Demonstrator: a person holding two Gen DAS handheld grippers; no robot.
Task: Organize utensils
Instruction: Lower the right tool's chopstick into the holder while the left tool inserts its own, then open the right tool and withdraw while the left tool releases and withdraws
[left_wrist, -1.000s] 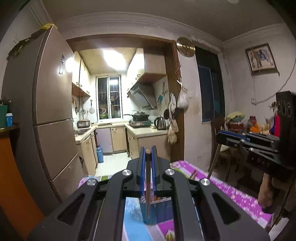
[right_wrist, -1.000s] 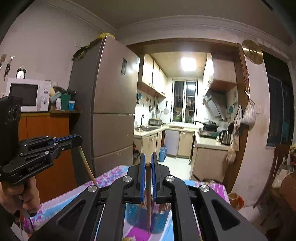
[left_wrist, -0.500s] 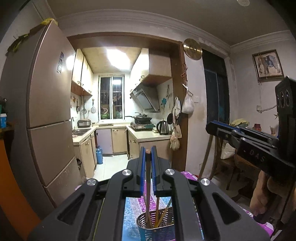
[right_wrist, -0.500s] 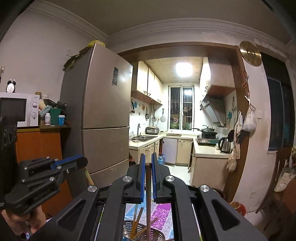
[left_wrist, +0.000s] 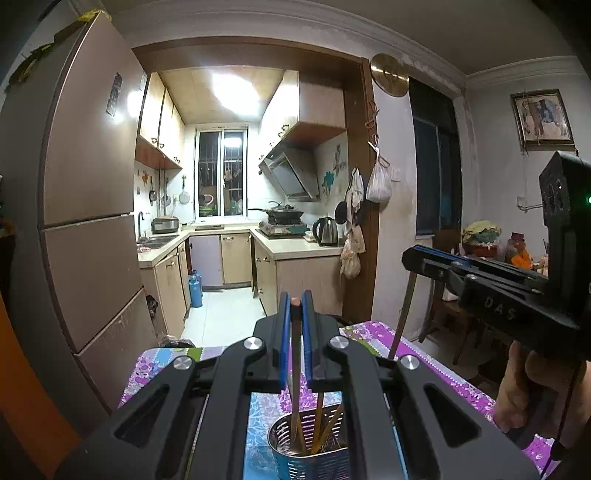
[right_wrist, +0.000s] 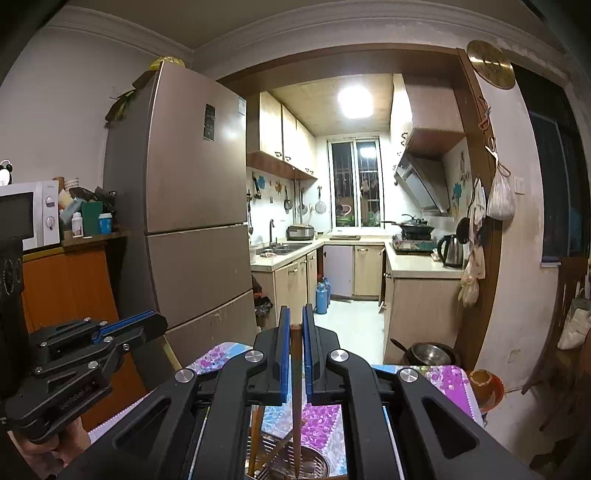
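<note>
Left wrist view: left gripper (left_wrist: 295, 314) jaws clamp a chopstick (left_wrist: 295, 369) over the holder (left_wrist: 306, 446) at 6 o'clock, base hidden; right gripper (right_wrist: 294, 332) jaws likewise clamp another chopstick (right_wrist: 296, 387).

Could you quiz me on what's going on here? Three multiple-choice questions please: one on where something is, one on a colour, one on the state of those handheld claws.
1. Where does the metal holder stand?
A. in the sink
B. on the flowered tablecloth
C. on the fridge

2. What colour are the pads inside each claw?
A. blue
B. red
C. white

3. What is the left claw doing?
A. hanging open and empty
B. gripping a spoon
C. shut on a chopstick

Answers:
1 B: purple cloth shows around the holder.
2 A: blue strips line the pads in both views.
3 C: the stick stands pinched between the pads, its lower end inside the holder; the right claw grips its own chopstick likewise.
</note>
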